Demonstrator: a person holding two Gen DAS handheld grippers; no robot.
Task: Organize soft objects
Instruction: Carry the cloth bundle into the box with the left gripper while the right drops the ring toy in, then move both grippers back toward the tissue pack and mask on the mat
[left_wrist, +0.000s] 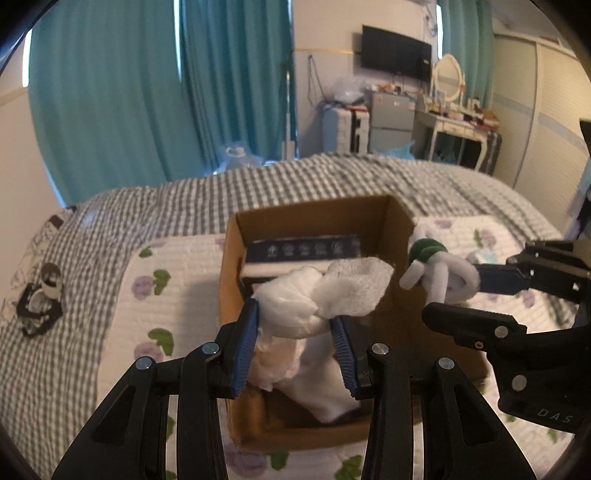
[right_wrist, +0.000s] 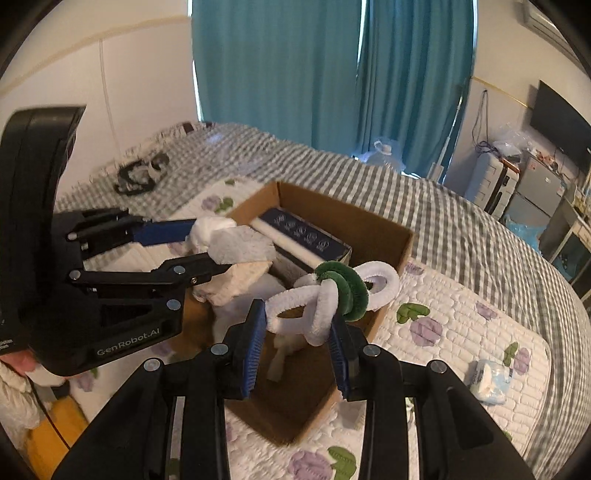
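Cardboard box (left_wrist: 400, 218), open-topped, sitting on floral quilted pad (left_wrist: 177, 291) over grey gingham bedspread (left_wrist: 258, 177). Left gripper (left_wrist: 295, 343) clamped on white sock bundle (left_wrist: 325, 291), blue pads pressed into both sides; bundle held over box interior, long axis running away from camera, fuzzy cuff end pointing toward far wall of box, loose tail hanging down into box. Right gripper (right_wrist: 299, 343) clamped on pipe-cleaner loops (right_wrist: 321, 299), white loops threaded through green fuzzy rings (right_wrist: 347, 291); cluster stretched roughly crosswise, right-hand loop reaching over box's right rim (exact pad contact partly hidden by loops). Seen from left wrist view, same loops (left_wrist: 436, 269) just beside box's right wall. Dark printed carton (left_wrist: 304, 251) lying flat inside box at far end, long axis across box. Small blue-white packet (right_wrist: 489, 380) on pad, well apart from box. Black-and-white items (left_wrist: 40, 299) on bedspread near left edge, too blurred to name. Teal curtains (left_wrist: 147, 92) behind bed; wall TV (left_wrist: 395, 51), oval vanity mirror (left_wrist: 448, 77) and cluttered dresser at right.
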